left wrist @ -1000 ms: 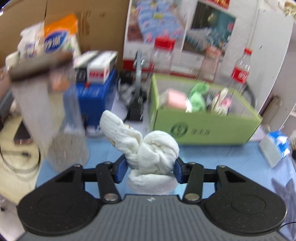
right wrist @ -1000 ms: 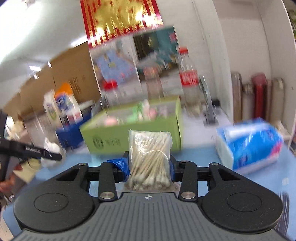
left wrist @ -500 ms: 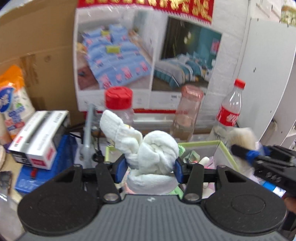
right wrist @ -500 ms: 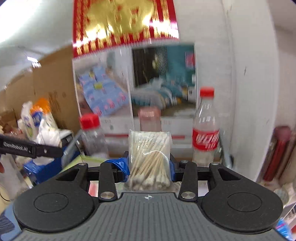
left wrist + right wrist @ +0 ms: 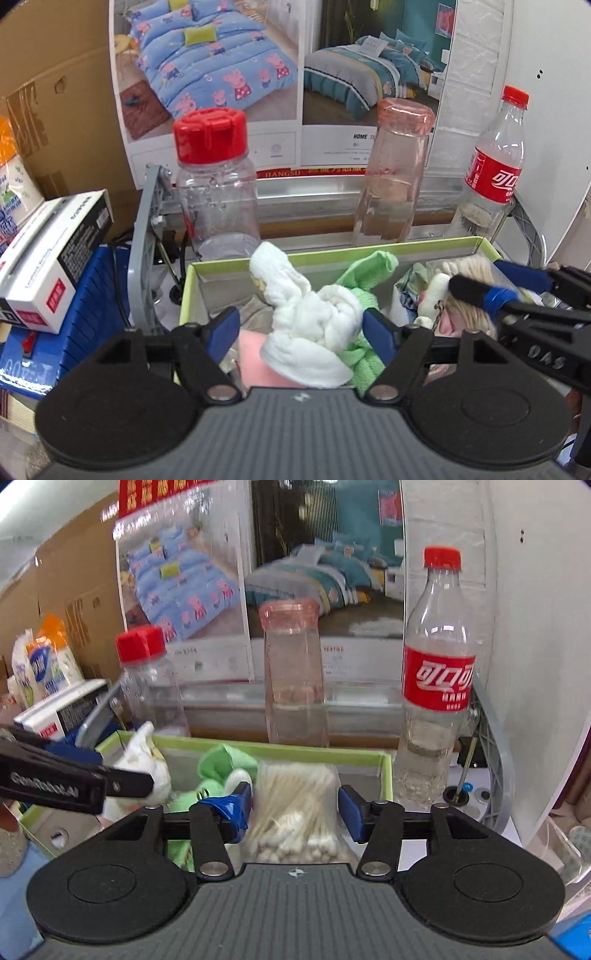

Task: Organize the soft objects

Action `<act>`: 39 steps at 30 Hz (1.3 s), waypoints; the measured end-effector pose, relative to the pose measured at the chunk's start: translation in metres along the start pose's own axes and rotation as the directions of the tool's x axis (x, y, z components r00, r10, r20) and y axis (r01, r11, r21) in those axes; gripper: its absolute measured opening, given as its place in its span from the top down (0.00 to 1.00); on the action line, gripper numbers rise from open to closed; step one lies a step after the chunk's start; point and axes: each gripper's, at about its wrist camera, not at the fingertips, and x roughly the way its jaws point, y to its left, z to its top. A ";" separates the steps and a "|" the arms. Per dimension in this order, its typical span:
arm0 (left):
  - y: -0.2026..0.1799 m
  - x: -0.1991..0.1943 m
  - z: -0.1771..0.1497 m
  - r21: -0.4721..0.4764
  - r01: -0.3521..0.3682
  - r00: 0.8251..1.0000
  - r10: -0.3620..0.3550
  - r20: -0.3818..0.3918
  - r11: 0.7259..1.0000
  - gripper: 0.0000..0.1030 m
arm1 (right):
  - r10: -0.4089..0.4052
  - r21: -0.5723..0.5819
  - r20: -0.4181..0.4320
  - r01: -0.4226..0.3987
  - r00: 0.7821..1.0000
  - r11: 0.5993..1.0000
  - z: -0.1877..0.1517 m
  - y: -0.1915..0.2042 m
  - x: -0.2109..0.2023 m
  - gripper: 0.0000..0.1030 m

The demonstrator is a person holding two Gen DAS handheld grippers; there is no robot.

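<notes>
While both hand-held grippers spread, towel, swabs sit in green box.

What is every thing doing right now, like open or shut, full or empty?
Left gripper: open, jaws just widened, white towel between them, unpressed.
Right gripper: open, jaws just widened, swab bag between them.
White towel: rolled, over the box.
Swab bag: sealed, upright, over the box.
Green box: open-topped, holding soft things.
Cola bottle: capped, upright, part full.
Pink bottle: upright, looks empty.
Red-lid jar: lidded, looks empty.
</notes>
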 end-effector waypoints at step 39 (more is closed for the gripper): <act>-0.032 -0.194 -0.174 -0.046 -0.082 0.986 0.088 0.144 0.996 0.00 | -0.174 0.102 0.076 0.166 0.982 0.981 -0.107 0.061 -0.216 0.42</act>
